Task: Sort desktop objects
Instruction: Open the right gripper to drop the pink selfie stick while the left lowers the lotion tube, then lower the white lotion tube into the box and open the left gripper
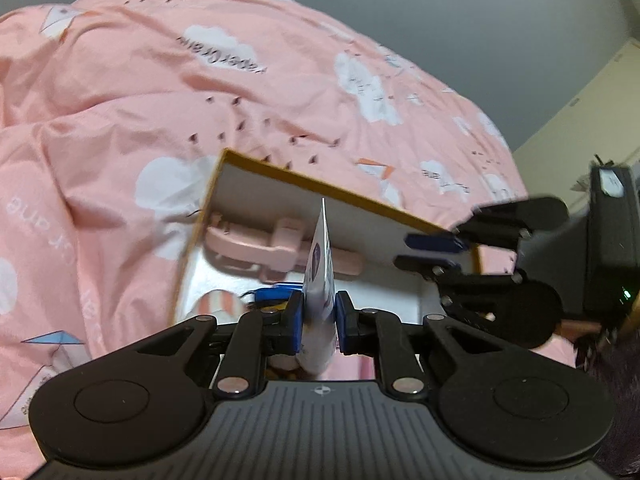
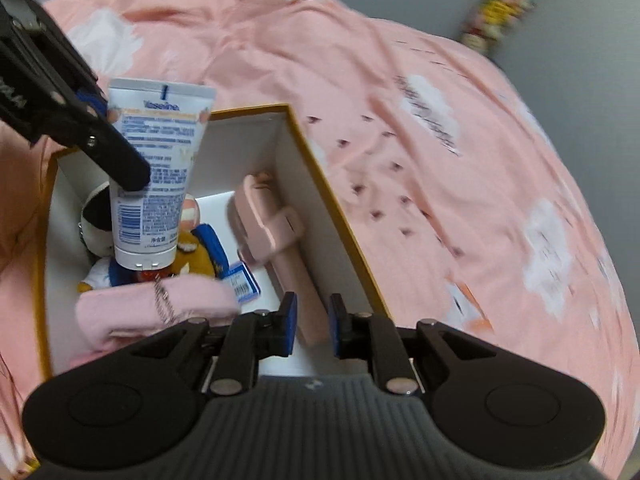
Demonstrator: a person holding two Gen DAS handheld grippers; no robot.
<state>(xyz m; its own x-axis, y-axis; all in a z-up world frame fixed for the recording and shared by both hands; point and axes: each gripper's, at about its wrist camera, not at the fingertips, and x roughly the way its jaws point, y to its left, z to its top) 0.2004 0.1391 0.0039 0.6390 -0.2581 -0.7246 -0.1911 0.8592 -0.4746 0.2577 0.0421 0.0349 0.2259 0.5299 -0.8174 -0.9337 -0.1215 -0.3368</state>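
Observation:
My left gripper (image 1: 318, 314) is shut on a white Vaseline tube (image 1: 320, 276) and holds it cap-down over an open box (image 1: 304, 178) with a yellow rim. In the right wrist view the tube (image 2: 156, 168) hangs above a plush toy (image 2: 192, 260) in the box (image 2: 320, 172). A pink folding stick (image 2: 272, 236) lies along the box's right wall. A pink cloth (image 2: 160, 312) with a chain lies at the box's near end. My right gripper (image 2: 312, 326) is a little open and empty above the near end of the pink stick. It also shows in the left wrist view (image 1: 434, 252).
The box sits on a pink bedspread (image 2: 440, 140) with white cloud prints that fills both views. A grey wall (image 1: 480, 20) lies behind. A blue price tag (image 2: 242, 282) lies in the box beside the toy.

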